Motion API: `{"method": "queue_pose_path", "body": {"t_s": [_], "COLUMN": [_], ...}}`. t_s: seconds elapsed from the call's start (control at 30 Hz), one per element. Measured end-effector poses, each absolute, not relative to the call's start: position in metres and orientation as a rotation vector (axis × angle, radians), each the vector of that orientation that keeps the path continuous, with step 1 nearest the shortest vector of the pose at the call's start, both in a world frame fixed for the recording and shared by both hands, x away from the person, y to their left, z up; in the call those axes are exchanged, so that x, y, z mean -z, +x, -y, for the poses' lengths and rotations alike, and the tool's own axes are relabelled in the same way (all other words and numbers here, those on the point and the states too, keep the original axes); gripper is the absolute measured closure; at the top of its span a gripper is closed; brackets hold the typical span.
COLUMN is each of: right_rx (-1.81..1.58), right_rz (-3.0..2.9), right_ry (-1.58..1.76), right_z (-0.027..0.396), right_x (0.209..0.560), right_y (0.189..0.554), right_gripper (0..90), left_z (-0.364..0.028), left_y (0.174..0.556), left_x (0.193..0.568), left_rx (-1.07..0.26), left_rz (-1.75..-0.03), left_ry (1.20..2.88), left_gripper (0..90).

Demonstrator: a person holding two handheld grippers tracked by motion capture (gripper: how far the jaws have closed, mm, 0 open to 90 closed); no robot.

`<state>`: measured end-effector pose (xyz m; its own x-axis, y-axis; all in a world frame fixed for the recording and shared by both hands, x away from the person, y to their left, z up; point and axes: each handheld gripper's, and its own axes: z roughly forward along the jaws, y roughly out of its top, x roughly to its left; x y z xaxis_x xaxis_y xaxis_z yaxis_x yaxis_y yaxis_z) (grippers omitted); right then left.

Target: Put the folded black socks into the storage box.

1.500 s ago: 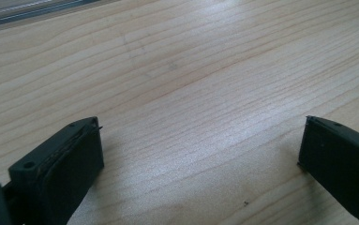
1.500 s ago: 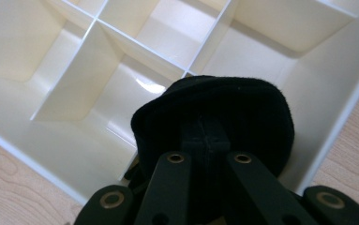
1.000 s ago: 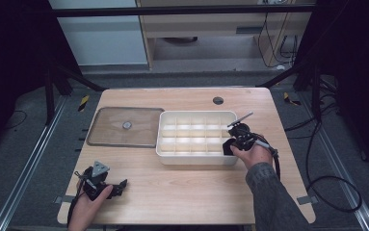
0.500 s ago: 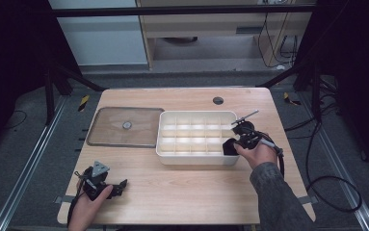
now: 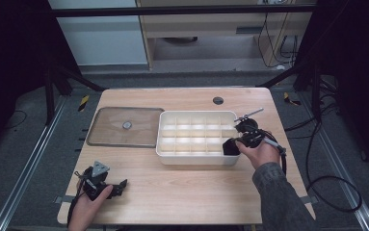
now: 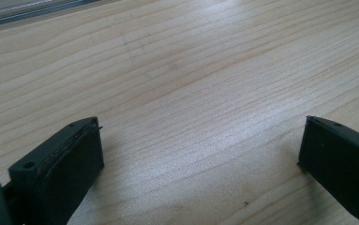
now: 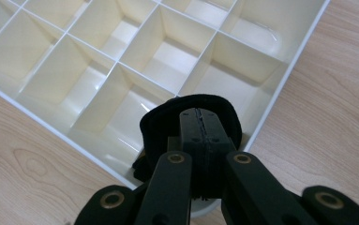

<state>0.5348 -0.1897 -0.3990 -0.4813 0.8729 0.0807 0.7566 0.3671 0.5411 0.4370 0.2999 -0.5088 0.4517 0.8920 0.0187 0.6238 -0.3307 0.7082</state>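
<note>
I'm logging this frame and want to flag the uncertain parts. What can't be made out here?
- Black item clamped in the right gripper: the shut jaws cover its middle in the right gripper view; too small to identify in the high view.
- Tray corner compartment under the item: floor hidden.
- Left gripper: both jaws cut by the frame edges.
- Small round thing on the clear lid: too small.

On the table (image 5: 182,192), the lid (image 5: 124,126) lies just left of the compartment tray (image 5: 196,137).

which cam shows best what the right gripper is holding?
Right gripper view: its jaws are shut on a black band above the white divided tray's near corner compartment. The high view shows it as a small dark blob at the tray corner.
</note>
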Motion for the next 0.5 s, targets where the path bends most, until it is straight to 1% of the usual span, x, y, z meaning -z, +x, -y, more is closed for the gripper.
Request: {"method": "queue_pose_path", "body": {"t_s": [0.5], "right_rx": [-0.835], "right_rz": [-2.344], "right_ry": [1.454], "right_z": [0.1955], "right_x": [0.3942], "right_y": [0.5338], "right_gripper": [90.0], "left_z": [-0.2999], "left_y": [0.437], "left_x": [0.5088], "left_rx": [-0.547], "left_rz": [-1.261], "left_ry": [2.071], "left_gripper": [0.0]}}
